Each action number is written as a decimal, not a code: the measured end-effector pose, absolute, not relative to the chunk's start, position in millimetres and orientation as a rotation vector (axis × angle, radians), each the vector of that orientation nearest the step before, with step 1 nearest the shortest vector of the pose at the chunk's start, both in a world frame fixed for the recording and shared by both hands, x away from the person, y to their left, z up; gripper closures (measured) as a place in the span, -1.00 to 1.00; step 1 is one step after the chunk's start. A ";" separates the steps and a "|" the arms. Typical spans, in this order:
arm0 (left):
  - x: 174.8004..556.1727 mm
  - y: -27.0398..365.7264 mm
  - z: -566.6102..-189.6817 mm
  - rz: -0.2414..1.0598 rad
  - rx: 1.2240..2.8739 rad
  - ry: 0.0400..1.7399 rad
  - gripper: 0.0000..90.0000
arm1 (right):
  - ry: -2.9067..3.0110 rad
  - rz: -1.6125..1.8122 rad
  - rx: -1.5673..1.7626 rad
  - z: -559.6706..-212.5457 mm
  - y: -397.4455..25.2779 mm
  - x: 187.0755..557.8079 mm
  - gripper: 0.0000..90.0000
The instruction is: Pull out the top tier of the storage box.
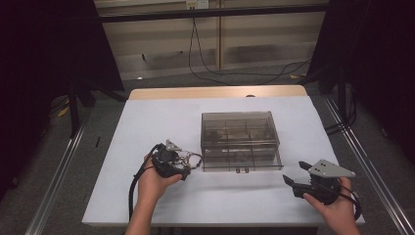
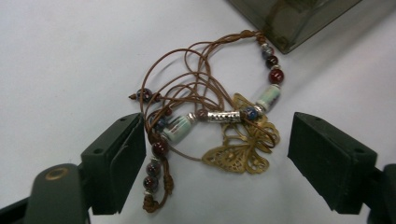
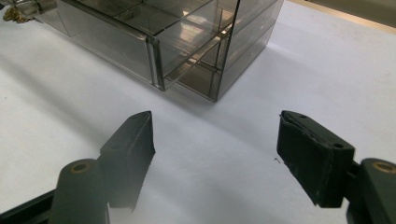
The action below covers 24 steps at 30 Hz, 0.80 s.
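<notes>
**Corded bracelet between the left jaws, not yet gripped**

Your left tool (image 2: 217, 154) is released, its jaws standing wide to either side of the beaded bracelet (image 2: 210, 112), which lies on the white bench cover (image 1: 147, 122) just beside the near-left corner of the smoked plastic organiser box (image 1: 241, 141). In the high view the bracelet (image 1: 190, 160) sits between that tool (image 1: 185, 169) and the box front. Your right tool (image 3: 215, 158) is also released and holds nothing; it hovers over bare bench near the box's right corner (image 3: 215, 60), with your right hand (image 1: 337, 208) well apart from the bracelet.

Expect the bracelet to be light and limp. The thin brown cord loops will sag and trail once lifted, and loose ends may snag on a box edge. The round glazed beads look slippery and could roll out from between flat pads. The brass butterfly charm (image 2: 243, 149) is thin filigree, likely to bend if squeezed hard.

The best hold is probably across the middle bundle, where the silver tube bead (image 2: 223, 116) and several cord strands cross. Close gently there, so most of the weight hangs evenly on both sides.
</notes>
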State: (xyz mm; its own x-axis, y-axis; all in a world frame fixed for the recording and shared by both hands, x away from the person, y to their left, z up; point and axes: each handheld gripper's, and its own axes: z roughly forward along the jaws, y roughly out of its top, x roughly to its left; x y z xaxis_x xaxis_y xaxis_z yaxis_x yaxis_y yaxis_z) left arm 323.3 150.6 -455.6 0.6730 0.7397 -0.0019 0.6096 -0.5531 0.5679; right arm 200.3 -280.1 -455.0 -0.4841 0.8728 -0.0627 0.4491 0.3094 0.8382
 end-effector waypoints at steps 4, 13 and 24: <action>328.6 149.0 -460.0 0.307 2.353 1.056 -0.68 | 2.060 1.078 1.171 -454.9 -280.3 200.9 -0.40; 341.2 143.7 -470.5 0.273 2.353 1.098 -0.71 | 2.053 1.076 1.173 -454.2 -281.7 200.8 -0.40; 342.8 139.9 -469.2 0.253 2.357 1.054 -0.43 | 2.054 1.073 1.183 -454.4 -281.3 202.0 -0.46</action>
